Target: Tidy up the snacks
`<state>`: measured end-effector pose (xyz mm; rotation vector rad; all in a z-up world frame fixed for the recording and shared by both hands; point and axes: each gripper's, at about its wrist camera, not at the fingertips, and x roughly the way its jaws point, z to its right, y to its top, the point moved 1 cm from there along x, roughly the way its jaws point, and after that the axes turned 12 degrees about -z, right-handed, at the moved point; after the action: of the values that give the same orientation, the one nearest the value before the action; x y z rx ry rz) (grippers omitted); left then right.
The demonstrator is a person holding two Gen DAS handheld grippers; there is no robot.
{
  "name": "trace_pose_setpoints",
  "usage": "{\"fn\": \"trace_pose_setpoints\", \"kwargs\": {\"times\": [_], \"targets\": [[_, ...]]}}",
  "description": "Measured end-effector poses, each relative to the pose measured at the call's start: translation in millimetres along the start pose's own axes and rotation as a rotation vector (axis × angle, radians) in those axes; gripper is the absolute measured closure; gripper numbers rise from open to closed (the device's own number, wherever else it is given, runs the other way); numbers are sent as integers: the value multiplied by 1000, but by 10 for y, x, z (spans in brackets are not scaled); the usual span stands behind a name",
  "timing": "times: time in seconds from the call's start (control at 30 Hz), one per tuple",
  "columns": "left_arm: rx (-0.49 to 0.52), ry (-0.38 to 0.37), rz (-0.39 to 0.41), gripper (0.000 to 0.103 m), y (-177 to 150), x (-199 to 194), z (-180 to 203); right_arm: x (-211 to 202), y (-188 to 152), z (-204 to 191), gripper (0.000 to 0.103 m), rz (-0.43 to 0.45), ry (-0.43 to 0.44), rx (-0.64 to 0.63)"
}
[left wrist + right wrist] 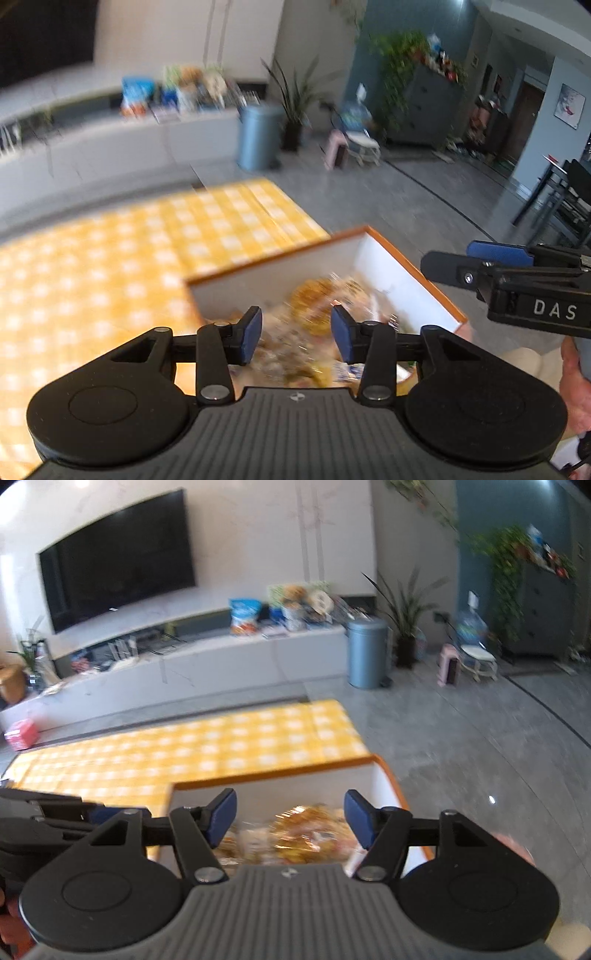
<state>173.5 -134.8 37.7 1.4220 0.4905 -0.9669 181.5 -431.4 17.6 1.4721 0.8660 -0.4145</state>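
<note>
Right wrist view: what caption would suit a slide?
Open right gripper above an orange-rimmed box of wrapped snacks on a yellow checked tablecloth.

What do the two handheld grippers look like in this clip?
Both the left gripper and the right gripper are matte black plastic with round side discs, a ribbed grey centre plate, silver pivot screws and blue fingertip pads. White letters "DAS" mark the right gripper's side. No cables show.

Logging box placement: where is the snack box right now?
The box sits at the table's near right corner, directly below both open grippers in both wrist views, snacks inside.
</note>
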Motion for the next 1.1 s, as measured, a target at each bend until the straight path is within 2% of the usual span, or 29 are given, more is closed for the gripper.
{"fn": "trace_pose_setpoints", "kwargs": {"times": [0.03, 0.07, 0.13, 0.17, 0.23, 0.3, 0.57, 0.7, 0.83, 1.1], "targets": [[9, 23, 31, 46, -45, -111, -6, -64, -21, -62, 31, 18, 9, -14], [18, 46, 65, 40, -83, -221, -4, -127, -45, -132, 28, 37, 18, -29], [35, 93, 140, 19, -174, -397, -17, -246, -105, -252, 26, 71, 32, -54], [40, 124, 176, 16, -226, -467, -3, -293, -142, -297, 19, 86, 36, -62], [45, 186, 232, 12, -329, -579, 10, -347, -222, -384, 10, 109, 33, -65], [35, 250, 250, 9, -417, -617, -20, -359, -319, -483, 9, 115, 18, -64], [-64, 404, 269, 8, -859, -553, -345, -218, -871, -899, 6, 130, -41, -78], [-110, 420, 234, 7, -1062, -462, -574, -88, -1030, -1085, 6, 101, -92, -102], [-134, 425, 198, 7, -1272, -382, -760, -20, -1143, -1231, 6, 112, -131, -116], [-100, 444, 144, 7, -1541, -264, -801, 186, -1270, -1238, 6, 74, -128, -77]]}}
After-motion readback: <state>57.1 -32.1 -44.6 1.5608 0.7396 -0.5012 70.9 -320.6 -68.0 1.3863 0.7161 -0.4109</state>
